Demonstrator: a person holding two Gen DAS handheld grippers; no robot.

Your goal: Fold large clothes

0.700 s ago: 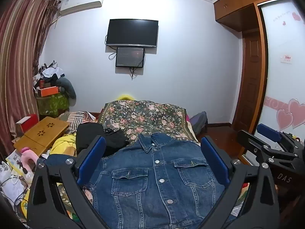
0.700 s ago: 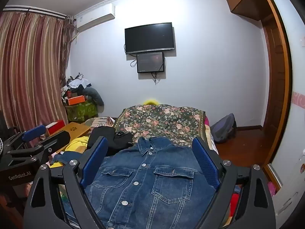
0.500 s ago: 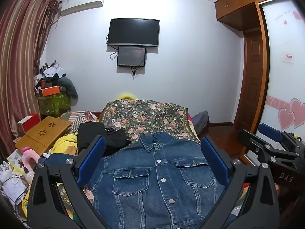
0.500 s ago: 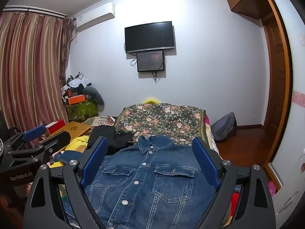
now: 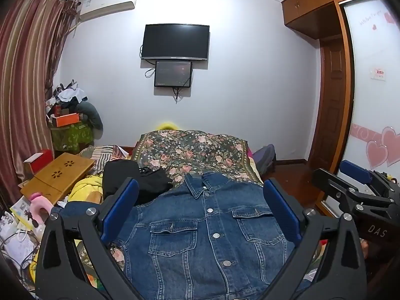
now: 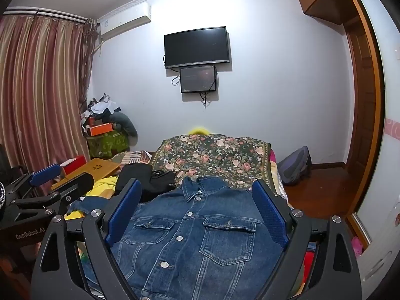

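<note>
A blue denim jacket (image 5: 212, 235) (image 6: 190, 235) lies front up and buttoned on the bed, collar pointing away from me. My left gripper (image 5: 200, 183) hovers above its chest, open wide, blue pads either side of the pockets with nothing between them. My right gripper (image 6: 196, 183) hangs likewise over the jacket, open and empty. Each gripper shows in the other's view: the right gripper (image 5: 335, 175) at the right edge, the left gripper (image 6: 67, 175) at the left edge. One sleeve (image 6: 87, 203) trails off to the left.
A floral bedspread (image 5: 195, 150) covers the far half of the bed. Black clothes (image 5: 140, 177) and yellow fabric (image 5: 82, 187) lie left of the jacket, beside a wooden lap table (image 5: 57, 175). A backpack (image 6: 295, 165) rests on the floor at the right, near the wardrobe (image 5: 332, 125).
</note>
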